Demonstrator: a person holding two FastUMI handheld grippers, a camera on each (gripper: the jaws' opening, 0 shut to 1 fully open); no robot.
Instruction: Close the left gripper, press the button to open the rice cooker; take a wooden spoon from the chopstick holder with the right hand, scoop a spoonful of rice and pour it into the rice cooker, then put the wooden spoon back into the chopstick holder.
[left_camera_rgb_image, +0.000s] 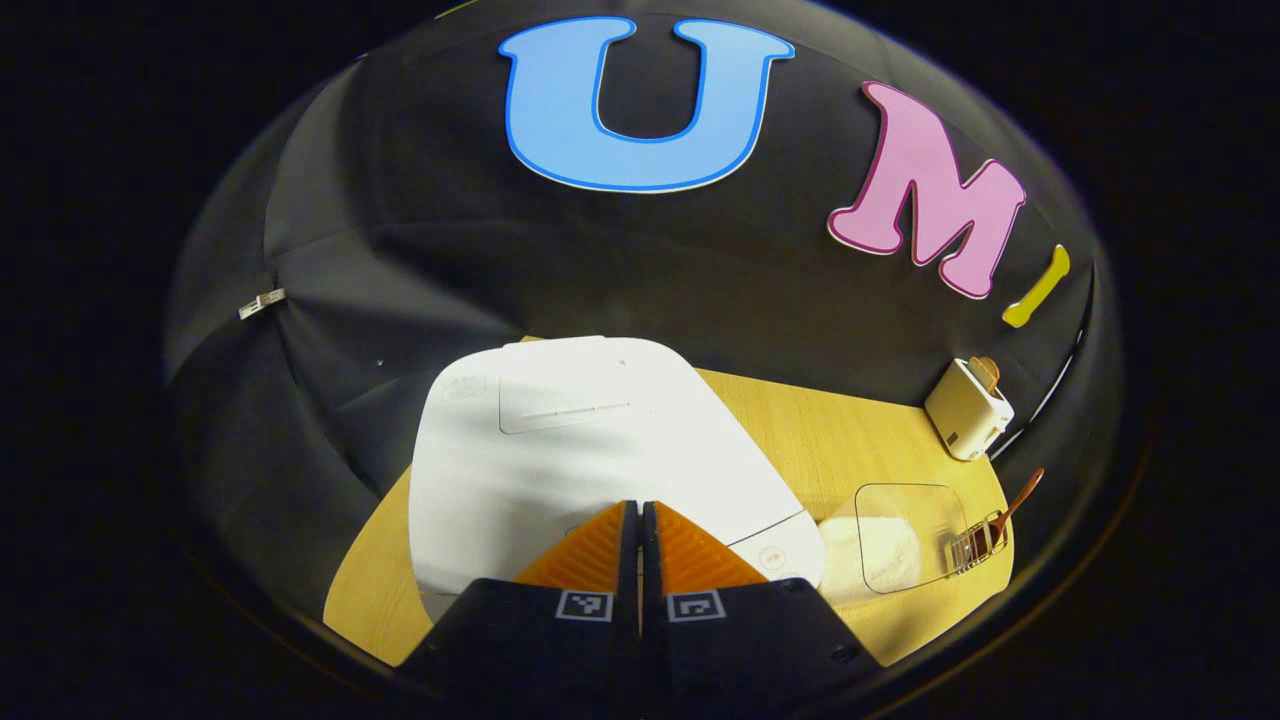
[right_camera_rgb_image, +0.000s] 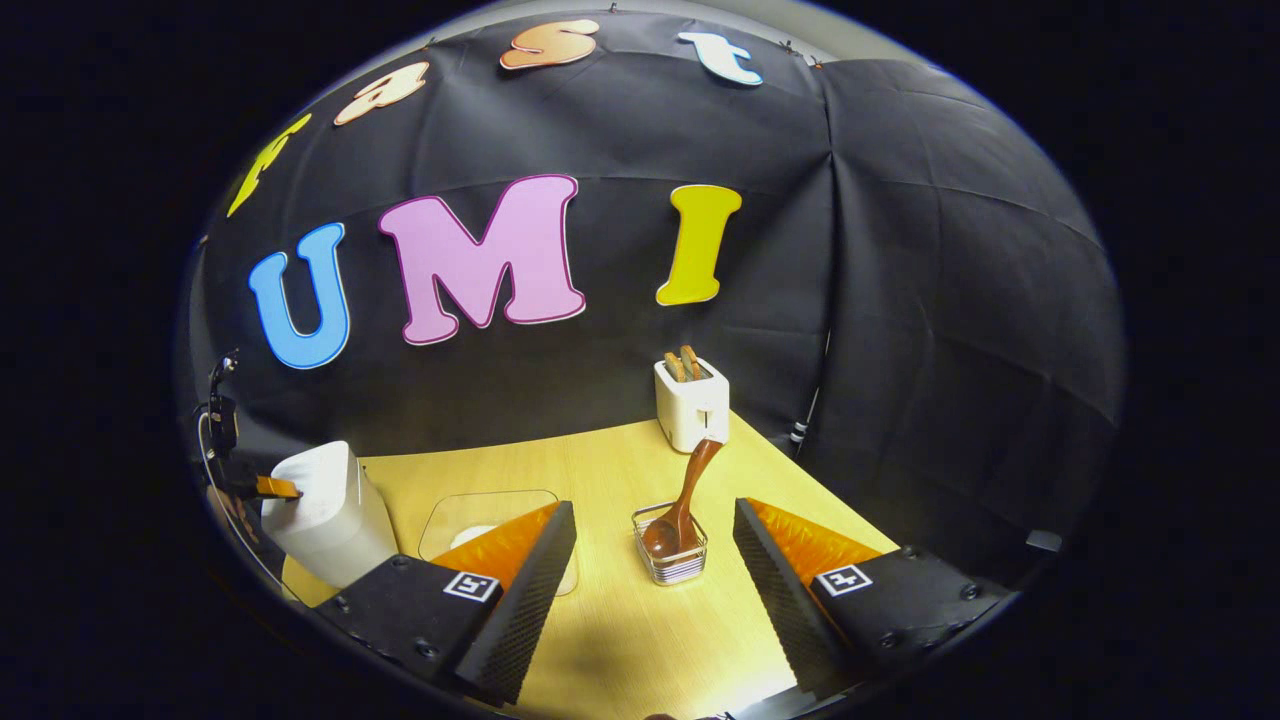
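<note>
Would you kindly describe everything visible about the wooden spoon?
The spoon looks like dark reddish-brown wood with a glossy finish. Its rounded bowl sits down inside the small clear holder on the table, and its handle leans up and away toward the white toaster behind it. It touches only the holder. The right gripper is open, one finger either side of the holder, not touching the spoon. In the left gripper view the spoon sticks out of the holder at the table's far right.

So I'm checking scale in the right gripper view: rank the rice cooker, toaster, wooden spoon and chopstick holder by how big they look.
1. Rice cooker, though it's nearer the camera.
2. Toaster.
3. Wooden spoon.
4. Chopstick holder, close to the spoon; unsure.
</note>
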